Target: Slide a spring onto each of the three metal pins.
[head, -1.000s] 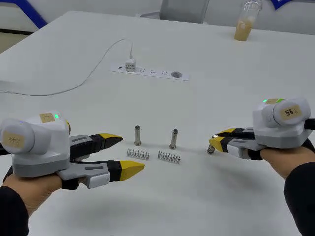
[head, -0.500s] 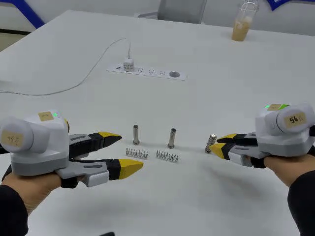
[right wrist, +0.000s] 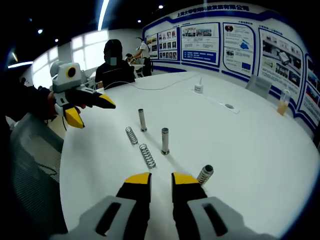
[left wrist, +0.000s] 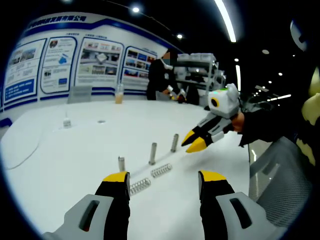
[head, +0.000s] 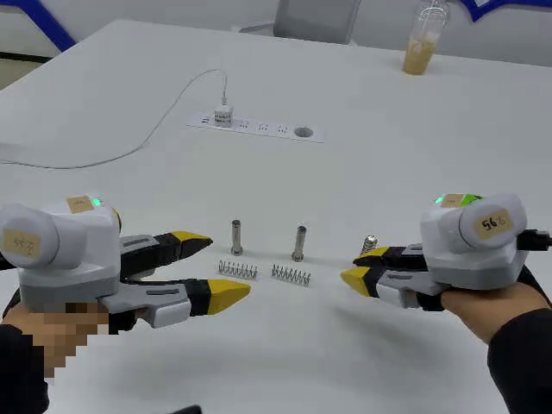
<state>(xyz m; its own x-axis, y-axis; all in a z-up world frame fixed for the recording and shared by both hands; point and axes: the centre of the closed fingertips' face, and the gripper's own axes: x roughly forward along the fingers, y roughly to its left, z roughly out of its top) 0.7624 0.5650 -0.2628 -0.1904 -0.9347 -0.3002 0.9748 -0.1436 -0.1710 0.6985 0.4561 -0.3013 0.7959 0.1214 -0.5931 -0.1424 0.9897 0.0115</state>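
One pin sprung, two springs loose on the white tabletop (head: 414, 147).

Three short, silvery metal pins stand upright in a row toward the tabletop's near edge. The left pin (head: 236, 235) and the middle pin (head: 299, 242) are bare. Each has a thin wire coil lying flat just in front of it, on the near-edge side: the left spring (head: 238, 269) and the middle spring (head: 291, 275). The right pin (head: 369, 243) carries the fitted spring (right wrist: 205, 174), wound around its shaft. The left hand-held gripper (head: 226, 267) hovers just beside the left spring, jaws spread wide and empty. The right hand-held gripper (head: 352, 266) sits close by the right pin, jaws parted only slightly, gripping nothing.
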